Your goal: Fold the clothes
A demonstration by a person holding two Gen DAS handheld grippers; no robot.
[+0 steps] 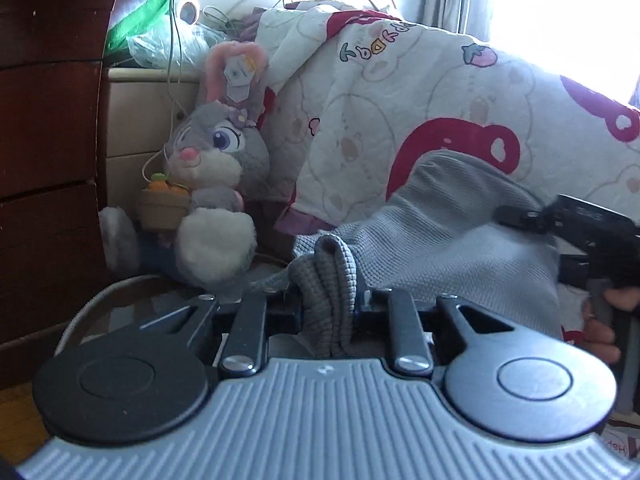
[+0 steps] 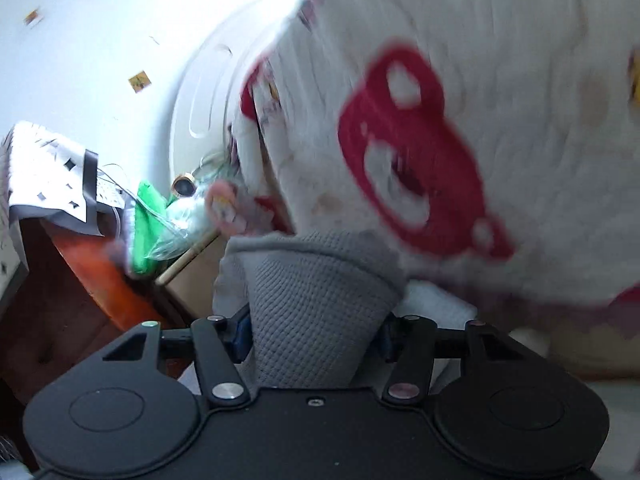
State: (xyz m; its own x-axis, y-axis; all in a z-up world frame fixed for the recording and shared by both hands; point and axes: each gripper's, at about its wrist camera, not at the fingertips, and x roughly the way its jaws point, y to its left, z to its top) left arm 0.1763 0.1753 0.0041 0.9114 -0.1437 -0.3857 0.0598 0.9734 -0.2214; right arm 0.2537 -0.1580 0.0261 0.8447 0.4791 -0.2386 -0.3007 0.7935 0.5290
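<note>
A grey knit garment (image 1: 452, 240) hangs stretched between my two grippers. My left gripper (image 1: 328, 308) is shut on a bunched edge of it. The right gripper (image 1: 532, 216) shows at the right of the left wrist view, clamped on the garment's far end. In the right wrist view my right gripper (image 2: 316, 328) is shut on a fold of the same grey garment (image 2: 312, 292). The fingertips are hidden by the cloth in both views.
A white quilt with red prints (image 1: 420, 112) is heaped behind the garment and also shows in the right wrist view (image 2: 460, 120). A grey plush rabbit (image 1: 212, 176) sits at the left by a dark wooden headboard (image 1: 48, 140). A green bag (image 2: 148, 224) lies beyond.
</note>
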